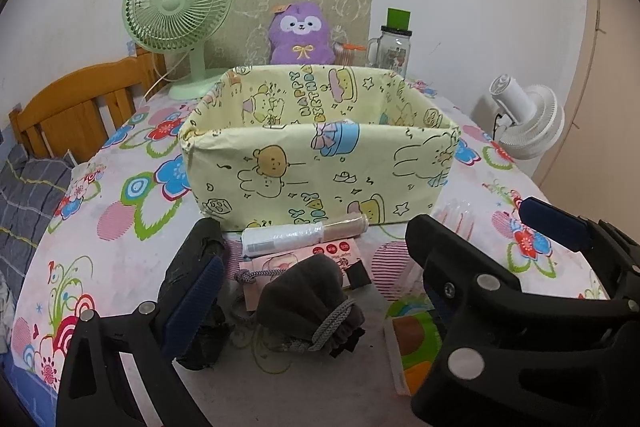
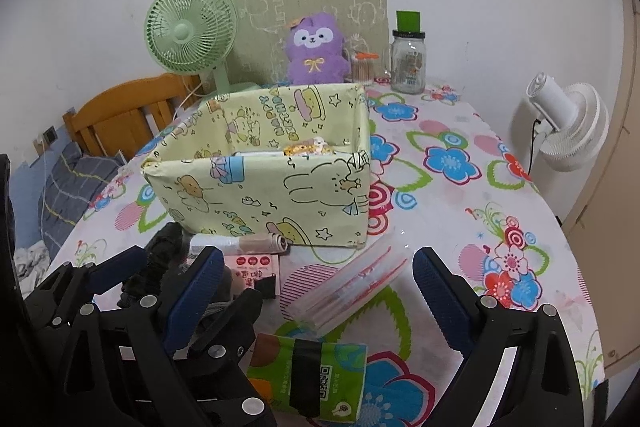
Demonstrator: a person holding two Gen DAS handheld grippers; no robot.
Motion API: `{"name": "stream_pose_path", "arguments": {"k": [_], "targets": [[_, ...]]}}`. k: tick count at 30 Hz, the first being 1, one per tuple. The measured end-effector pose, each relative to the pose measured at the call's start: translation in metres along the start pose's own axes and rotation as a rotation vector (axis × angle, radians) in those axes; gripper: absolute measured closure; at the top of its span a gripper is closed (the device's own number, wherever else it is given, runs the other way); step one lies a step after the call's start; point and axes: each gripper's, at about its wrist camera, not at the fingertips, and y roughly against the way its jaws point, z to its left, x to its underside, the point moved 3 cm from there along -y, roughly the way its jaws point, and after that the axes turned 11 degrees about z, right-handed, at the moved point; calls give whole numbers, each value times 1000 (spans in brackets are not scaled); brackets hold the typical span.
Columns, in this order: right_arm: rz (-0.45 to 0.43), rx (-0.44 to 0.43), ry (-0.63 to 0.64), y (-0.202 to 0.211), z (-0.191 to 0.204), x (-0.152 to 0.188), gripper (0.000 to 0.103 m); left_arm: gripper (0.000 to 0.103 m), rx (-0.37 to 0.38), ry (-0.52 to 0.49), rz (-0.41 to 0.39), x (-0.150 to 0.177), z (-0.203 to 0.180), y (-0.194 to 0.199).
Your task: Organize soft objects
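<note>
Left wrist view: I hold my left gripper [image 1: 316, 267] spread wide around the dark drawstring pouch [image 1: 308, 303], ready to pinch; right gripper [image 2: 316, 291] gapes empty over the clear packet [image 2: 348, 283].

I see a dark drawstring pouch [image 1: 306, 301] (cord loose) lying before the yellow cartoon-print box [image 1: 320, 151].
</note>
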Motion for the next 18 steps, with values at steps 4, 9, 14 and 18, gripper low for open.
{"name": "stream_pose_path", "arguments": {"k": [4,9,14,18], "targets": [[15,1,-5,-8,-3,0,6,8,-4,4,16,0,1,-7],[31,2,-14,-18,-7,-1,7,16,-8,9,38,1,2,-16],[56,-3,-20,-28,-10,0,7,29,-5,18,57,1,2,-24],[72,-7,-21,-35,-12,0,7,36,-1,23,76,3,2,-32]]}}
